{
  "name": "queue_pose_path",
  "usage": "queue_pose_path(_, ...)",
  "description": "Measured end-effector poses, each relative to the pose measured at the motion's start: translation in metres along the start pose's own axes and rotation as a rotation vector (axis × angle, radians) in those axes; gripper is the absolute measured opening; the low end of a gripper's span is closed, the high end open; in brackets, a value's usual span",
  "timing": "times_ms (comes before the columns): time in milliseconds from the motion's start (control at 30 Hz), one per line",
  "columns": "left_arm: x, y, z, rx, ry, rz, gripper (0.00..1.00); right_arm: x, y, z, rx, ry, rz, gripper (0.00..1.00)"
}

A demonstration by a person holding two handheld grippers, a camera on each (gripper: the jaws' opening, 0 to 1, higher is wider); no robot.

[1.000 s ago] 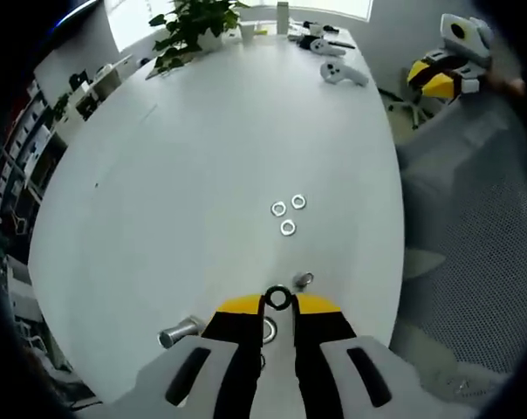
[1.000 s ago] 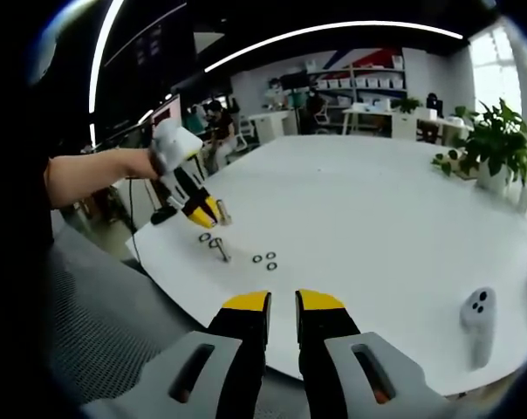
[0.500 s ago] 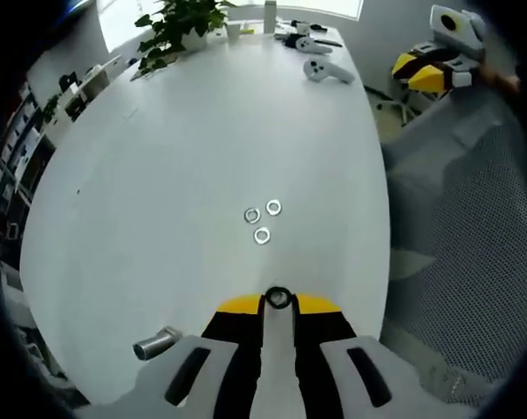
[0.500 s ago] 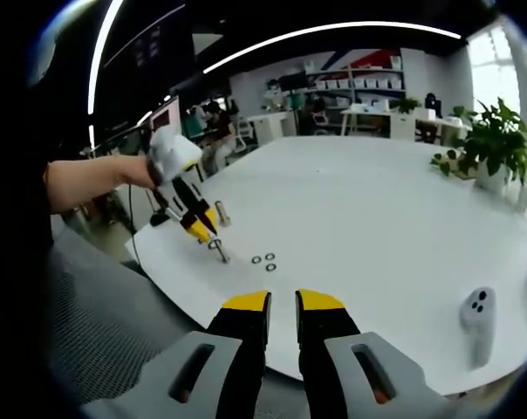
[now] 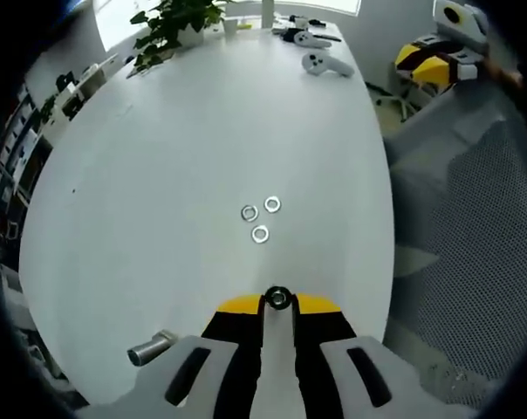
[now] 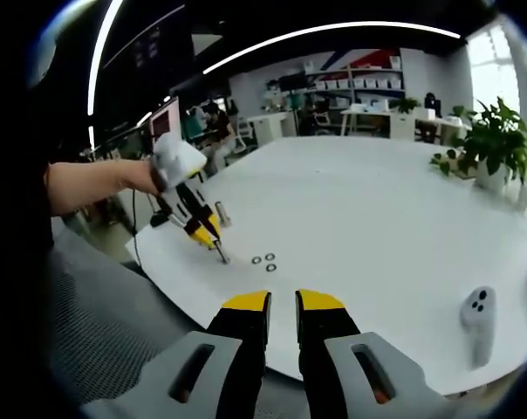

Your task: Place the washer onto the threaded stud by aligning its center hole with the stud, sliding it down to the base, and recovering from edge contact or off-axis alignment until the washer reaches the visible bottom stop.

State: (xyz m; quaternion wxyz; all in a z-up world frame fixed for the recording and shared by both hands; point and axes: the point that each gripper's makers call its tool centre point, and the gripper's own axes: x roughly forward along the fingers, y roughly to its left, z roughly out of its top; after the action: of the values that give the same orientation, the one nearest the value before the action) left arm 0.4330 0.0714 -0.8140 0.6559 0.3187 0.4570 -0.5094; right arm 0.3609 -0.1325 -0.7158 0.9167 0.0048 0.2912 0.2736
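**Washer at the stud tip: risks, and no legible writing**

The left tool (image 5: 278,307) pinches a washer (image 5: 278,298) between its yellow tips, jaws drawn narrow on it. In the right gripper view the same tool (image 6: 208,237) is angled down over the stud (image 6: 221,255), which stands near the edge of the tabletop (image 5: 176,157). Whether the hole has caught the stud tip cannot be told; the stud is hidden under the tips in the left gripper view. The right tool (image 6: 282,305) hangs well back off the tabletop, jaws a narrow gap apart, nothing between them.

Likely trouble:
- The tool comes in slanted, so the washer may meet the stud off-axis, catch its rim on the threads and jam partway.
- Letting go early could leave the washer cocked on the threads or let it bounce off; the tabletop edge is close, so it might roll over.
- A sideways push could tip the stud if its base is loose.
- Three spare washers (image 5: 259,219) lie just beyond, and a metal cylinder (image 5: 152,347) to one side; a wide sweep could scatter them.

Writing: none readable. The game controllers (image 5: 323,63) and potted plant (image 5: 172,28) at the far end show no legible marks.
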Motion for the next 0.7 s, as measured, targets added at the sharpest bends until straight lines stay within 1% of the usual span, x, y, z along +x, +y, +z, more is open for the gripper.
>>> queue_pose_path(200, 0.012, 0.000, -0.005, 0.017, 0.027, 0.004, 0.10, 0.000, 0.000, 0.000, 0.002, 0.001, -0.002, 0.14)
queue_pose_path(433, 0.027, 0.001, -0.011, 0.000, 0.030, 0.002, 0.10, 0.000, -0.001, -0.001, 0.003, 0.003, -0.003, 0.14)
queue_pose_path(567, 0.037, 0.001, -0.018, 0.012, 0.049, 0.016, 0.10, 0.000, -0.001, -0.001, 0.006, 0.005, -0.003, 0.14)
queue_pose_path(700, 0.043, 0.000, -0.021, 0.008, 0.051, 0.015, 0.10, 0.000, -0.001, -0.002, 0.006, 0.007, -0.003, 0.14)
